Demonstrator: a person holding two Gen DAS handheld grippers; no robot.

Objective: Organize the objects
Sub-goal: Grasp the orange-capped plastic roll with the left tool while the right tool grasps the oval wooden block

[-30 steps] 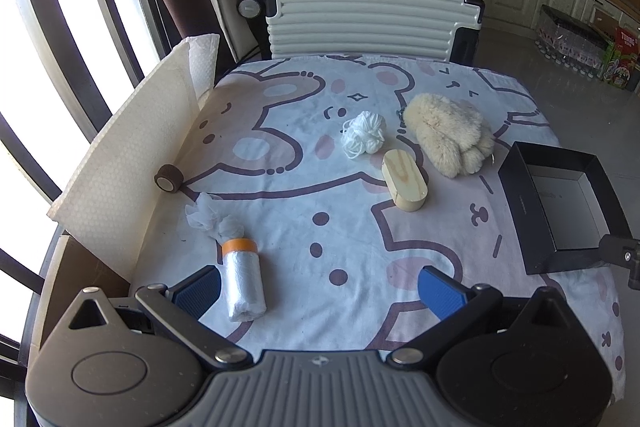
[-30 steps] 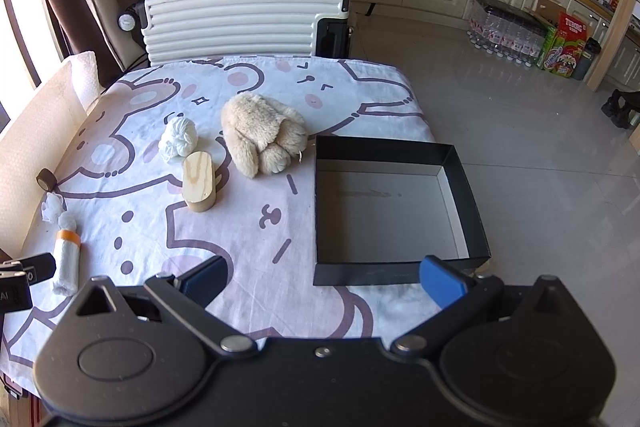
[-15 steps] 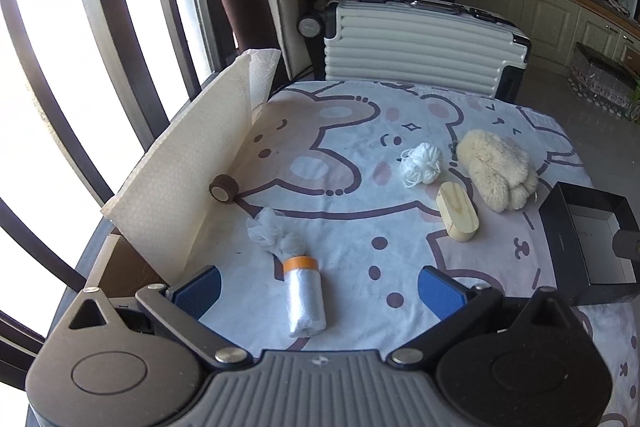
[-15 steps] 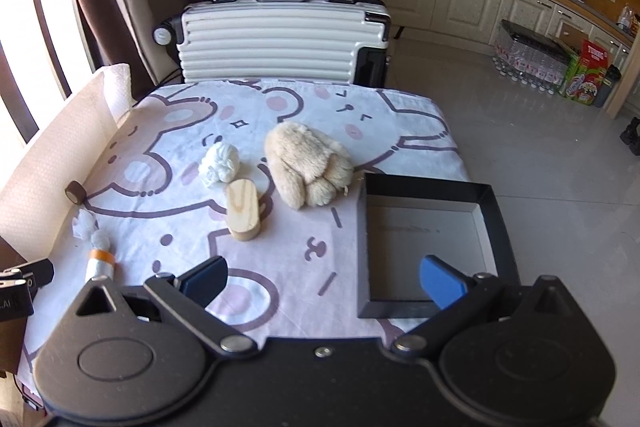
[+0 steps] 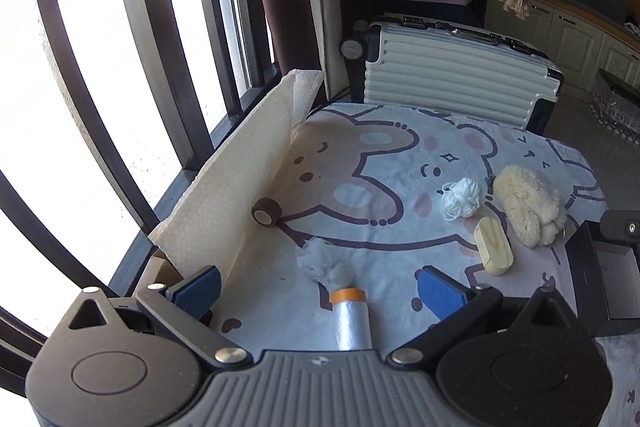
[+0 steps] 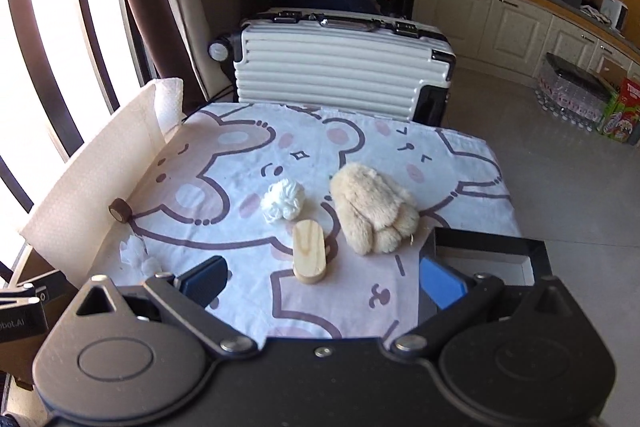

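Note:
On the bear-print cloth lie a roll of clear plastic bags with an orange band (image 5: 350, 319), a brown tape roll (image 5: 266, 213), a white yarn ball (image 5: 462, 203), a wooden oval block (image 5: 493, 251) and a cream plush toy (image 5: 528, 209). A black open box (image 6: 484, 255) sits at the right edge. My left gripper (image 5: 318, 293) is open, just above the near end of the bag roll. My right gripper (image 6: 322, 277) is open and empty, near the wooden block (image 6: 308, 255) and the box's left wall.
A white foam sheet (image 5: 236, 187) stands along the table's left edge by the window bars. A white ribbed suitcase (image 6: 340, 67) stands behind the table. Kitchen cabinets and bottle packs are at the far right on the floor.
Both views have swung to the left and tilted up. The bag roll now lies between my left gripper's fingers, and the black box has slid to the right edge of both views.

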